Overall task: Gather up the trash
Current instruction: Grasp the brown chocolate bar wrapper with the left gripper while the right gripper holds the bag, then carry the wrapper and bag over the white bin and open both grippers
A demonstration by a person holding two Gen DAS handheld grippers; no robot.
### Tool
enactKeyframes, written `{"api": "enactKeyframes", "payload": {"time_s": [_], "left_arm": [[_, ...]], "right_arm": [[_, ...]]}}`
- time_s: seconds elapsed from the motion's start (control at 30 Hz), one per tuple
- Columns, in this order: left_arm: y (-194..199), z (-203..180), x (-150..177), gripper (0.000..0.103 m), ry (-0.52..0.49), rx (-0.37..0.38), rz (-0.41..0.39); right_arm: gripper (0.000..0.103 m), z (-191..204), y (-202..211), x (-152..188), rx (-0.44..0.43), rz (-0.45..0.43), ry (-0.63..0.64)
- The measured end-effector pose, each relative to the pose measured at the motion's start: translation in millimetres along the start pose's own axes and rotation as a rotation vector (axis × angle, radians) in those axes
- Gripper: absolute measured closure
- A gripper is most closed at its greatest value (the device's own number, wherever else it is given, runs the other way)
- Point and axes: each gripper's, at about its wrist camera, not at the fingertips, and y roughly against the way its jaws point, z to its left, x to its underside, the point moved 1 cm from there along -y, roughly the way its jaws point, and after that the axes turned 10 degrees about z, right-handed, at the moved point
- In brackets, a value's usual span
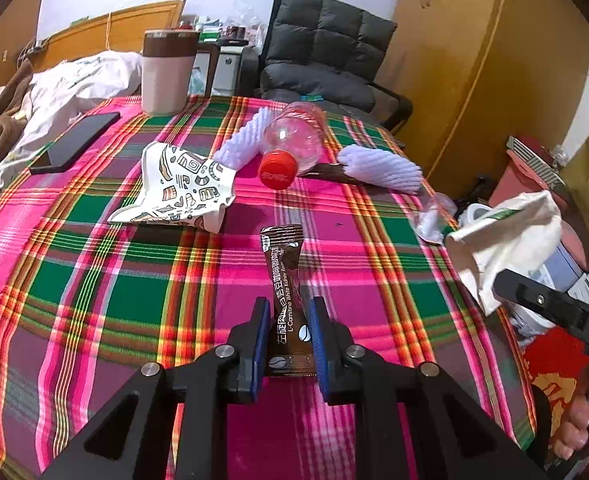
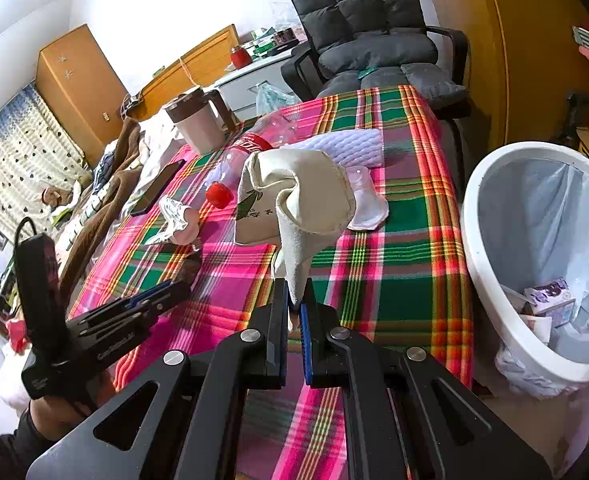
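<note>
Left wrist view: your left gripper point(image 1: 286, 316) grips the brown sachet point(image 1: 285, 280) near the table's point(image 1: 94, 280) front edge. Your right gripper point(image 2: 294, 308) pinches a crumpled paper bag point(image 2: 294, 196). Next, I'd carry both to the bin point(image 2: 490, 280) off the right edge.

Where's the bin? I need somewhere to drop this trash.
In the right wrist view, the white lined bin stands at the right, just off the plaid table's right edge.

Left claw point(image 1: 286, 316) pinched on something, angled downward; right claw point(image 2: 294, 312) clamped tight (pads nearly meeting).
</note>
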Motion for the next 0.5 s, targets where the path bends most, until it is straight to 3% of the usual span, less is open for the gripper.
{"api": "enactKeyframes", "payload": {"time_s": [0.5], "left_arm": [[29,-42,12,0.082,-0.094,0.069,-0.042]], "right_arm": [[0.095,0,20,8,0.036,-0.043,-0.006]]}}
